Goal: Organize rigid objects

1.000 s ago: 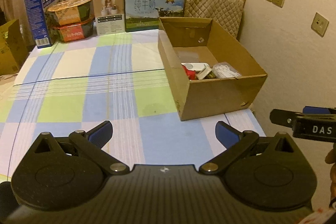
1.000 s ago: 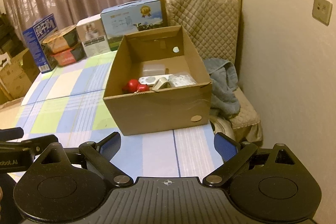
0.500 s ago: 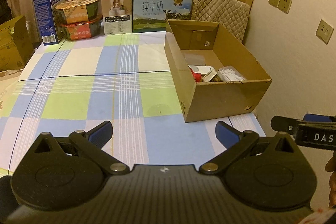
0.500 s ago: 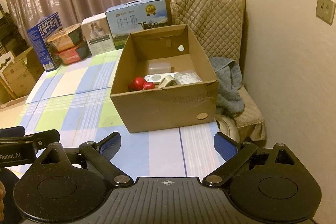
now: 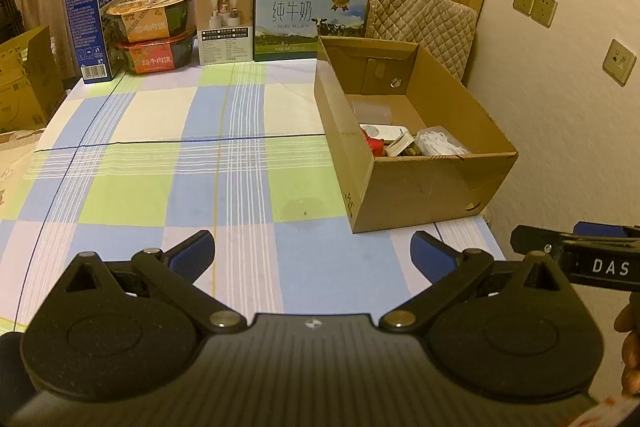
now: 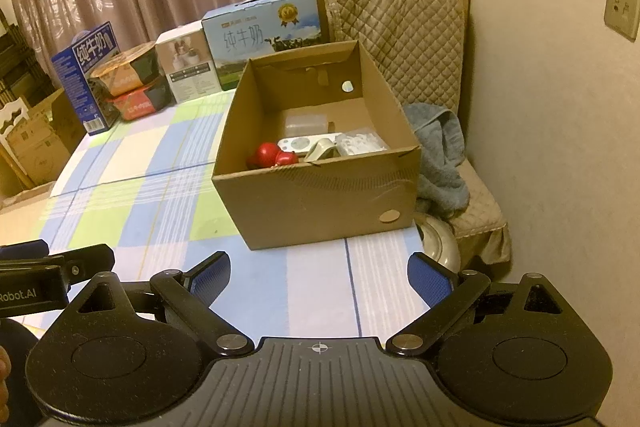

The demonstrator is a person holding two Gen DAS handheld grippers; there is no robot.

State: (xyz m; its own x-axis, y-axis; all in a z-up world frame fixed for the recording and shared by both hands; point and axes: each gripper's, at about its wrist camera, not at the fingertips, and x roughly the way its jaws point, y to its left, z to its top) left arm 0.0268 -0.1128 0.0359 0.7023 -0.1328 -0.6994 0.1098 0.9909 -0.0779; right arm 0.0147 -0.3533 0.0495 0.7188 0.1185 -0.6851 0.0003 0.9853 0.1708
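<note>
An open cardboard box (image 5: 424, 183) (image 6: 320, 203) stands at the right side of the checked table. Inside lie a red object (image 6: 268, 151), a white flat device (image 6: 304, 143), a tape roll (image 6: 322, 151), a clear bag of white pieces (image 6: 360, 143) and a clear plastic tub (image 6: 304, 123). My left gripper (image 5: 312, 257) is open and empty, above the table's near edge, left of the box. My right gripper (image 6: 318, 277) is open and empty, in front of the box. Each gripper shows at the edge of the other's view.
At the table's far edge stand a blue milk carton (image 5: 98, 23), two stacked instant bowls (image 5: 154, 31), a white product box (image 5: 226, 23) and a large milk case (image 5: 310, 17). A quilted chair with a grey towel (image 6: 440, 155) is right of the table, by the wall.
Both grippers have drawn back and risen slightly; the box looks smaller and farther. Both stay open and empty.
</note>
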